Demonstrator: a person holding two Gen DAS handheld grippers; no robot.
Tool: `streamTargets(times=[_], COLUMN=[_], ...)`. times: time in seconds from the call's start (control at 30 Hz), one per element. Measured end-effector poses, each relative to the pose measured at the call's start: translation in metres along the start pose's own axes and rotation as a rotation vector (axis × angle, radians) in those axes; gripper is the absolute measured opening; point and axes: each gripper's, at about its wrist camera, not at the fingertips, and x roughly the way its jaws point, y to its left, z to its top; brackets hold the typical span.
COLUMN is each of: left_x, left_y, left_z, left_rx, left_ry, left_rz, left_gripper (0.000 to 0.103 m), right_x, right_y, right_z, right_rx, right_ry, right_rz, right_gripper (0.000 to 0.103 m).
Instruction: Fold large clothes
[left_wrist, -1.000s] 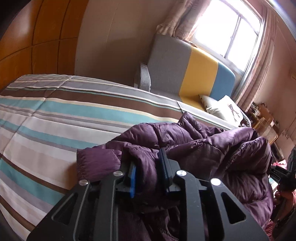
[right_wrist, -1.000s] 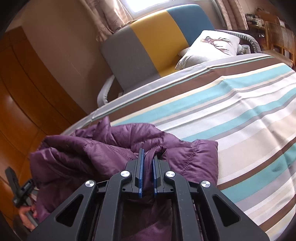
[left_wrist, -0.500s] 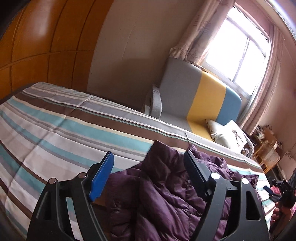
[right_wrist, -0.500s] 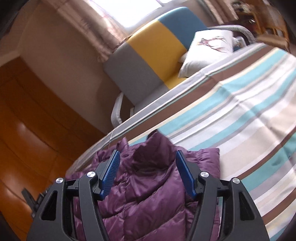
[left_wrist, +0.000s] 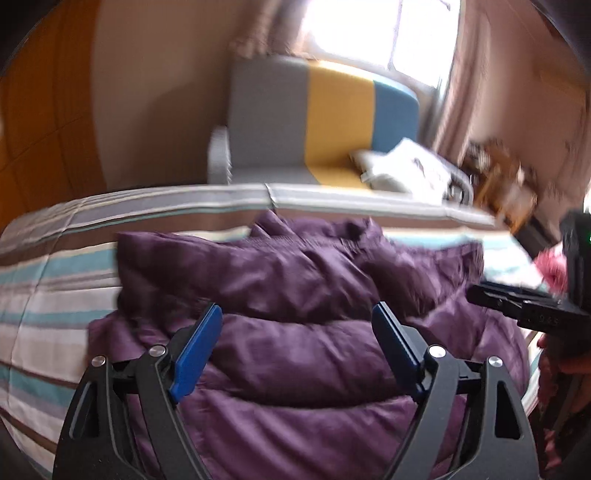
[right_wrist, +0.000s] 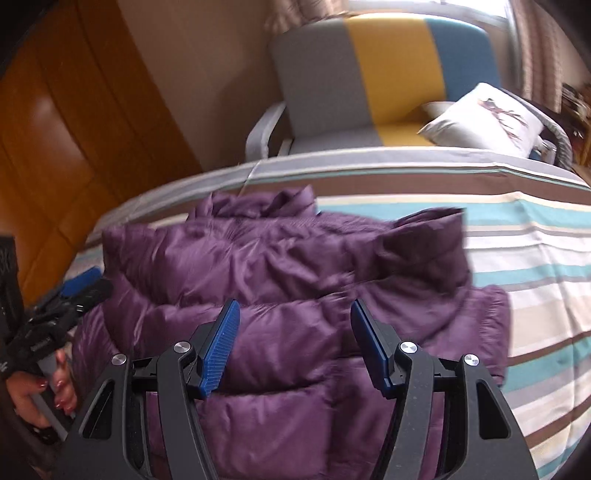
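Observation:
A purple puffer jacket (left_wrist: 295, 295) lies folded in a thick bundle on the striped bed; it also shows in the right wrist view (right_wrist: 288, 280). My left gripper (left_wrist: 297, 314) is open and empty, held just above the near part of the jacket. My right gripper (right_wrist: 295, 312) is open and empty too, above the jacket's near edge. In the left wrist view the right gripper (left_wrist: 532, 302) shows at the right edge. In the right wrist view the left gripper (right_wrist: 62, 302) and the hand holding it show at the left edge.
The striped bed cover (right_wrist: 535, 280) spreads to the right of the jacket and also to its left (left_wrist: 44, 295). A grey, yellow and blue sofa (right_wrist: 388, 74) with a white pillow (right_wrist: 484, 118) stands behind the bed. A wooden wardrobe (right_wrist: 74, 129) is at the left.
Both grippers were shut on the jacket a second ago; they opened, let it go and pulled back. The jacket now lies folded over on the bed.

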Motion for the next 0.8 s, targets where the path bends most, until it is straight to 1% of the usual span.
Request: streamTargets(times=[0.03,0.07,0.1,0.13,0.17,0.2,0.23,0.27,0.33,0.4,0.47,0.53,0.63,0.7,0.73,0.77,0.8], left_x=[0.009,0.017,0.023,0.026,0.024,0.023,0.022,0.018,0.010,-0.001,-0.010,-0.013,-0.007,0.015,0.025,0.037,0.049], left_y=[-0.005,-0.010,-0.012,-0.014,-0.015,-0.016,-0.019,-0.020,-0.021,-0.022,-0.021,-0.020,-0.018,-0.015,-0.013,-0.010,-0.006], left_z=[-0.002,-0.005,-0.010,-0.012,-0.016,-0.018,-0.019,-0.019,-0.017,-0.011,-0.001,0.009,0.023,0.030,0.031,0.030,0.028], left_rx=[0.019,0.031,0.036,0.033,0.022,0.020,0.025,0.030,0.036,0.035,0.015,0.010,0.013,0.020,0.021,0.024,0.026], left_ry=[0.030,0.061,0.080,0.080,0.062,0.060,0.059,0.057,0.049,0.026,-0.001,-0.019,-0.014,0.049,0.072,0.101,0.125], left_rz=[0.004,-0.002,-0.004,0.006,0.007,-0.005,-0.013,-0.015,-0.028,-0.027,-0.041,-0.033,-0.008,0.020,0.035,0.047,0.053], left_gripper=[0.082,0.068,0.059,0.055,0.043,0.036,0.024,0.016,0.008,0.007,0.007,0.007,0.008,0.012,0.019,0.029,0.034], right_x=[0.006,0.012,0.015,0.018,0.020,0.021,0.022,0.020,0.012,0.001,-0.012,-0.019,-0.017,0.002,0.012,0.027,0.038], right_y=[0.002,0.004,0.005,0.007,0.008,0.009,0.009,0.010,0.008,0.007,0.009,0.010,0.010,0.005,0.002,-0.003,-0.005], right_z=[-0.001,-0.004,-0.006,-0.010,-0.013,-0.016,-0.018,-0.018,-0.016,-0.010,-0.002,0.007,0.020,0.026,0.027,0.026,0.027], right_rx=[-0.010,-0.022,-0.032,-0.046,-0.054,-0.062,-0.066,-0.071,-0.070,-0.055,-0.051,-0.051,-0.053,-0.049,-0.049,-0.049,-0.046], right_ry=[0.019,0.034,0.038,0.036,0.035,0.038,0.046,0.044,0.024,-0.011,-0.046,-0.069,-0.077,-0.042,-0.023,0.011,0.022], right_rz=[-0.021,-0.038,-0.047,-0.063,-0.066,-0.054,-0.037,-0.039,-0.028,-0.013,-0.002,0.005,0.002,-0.005,-0.007,0.000,-0.002], right_gripper=[0.062,0.062,0.062,0.052,0.038,0.028,0.013,0.007,0.003,0.003,0.003,0.003,0.003,0.003,0.003,0.003,0.003])
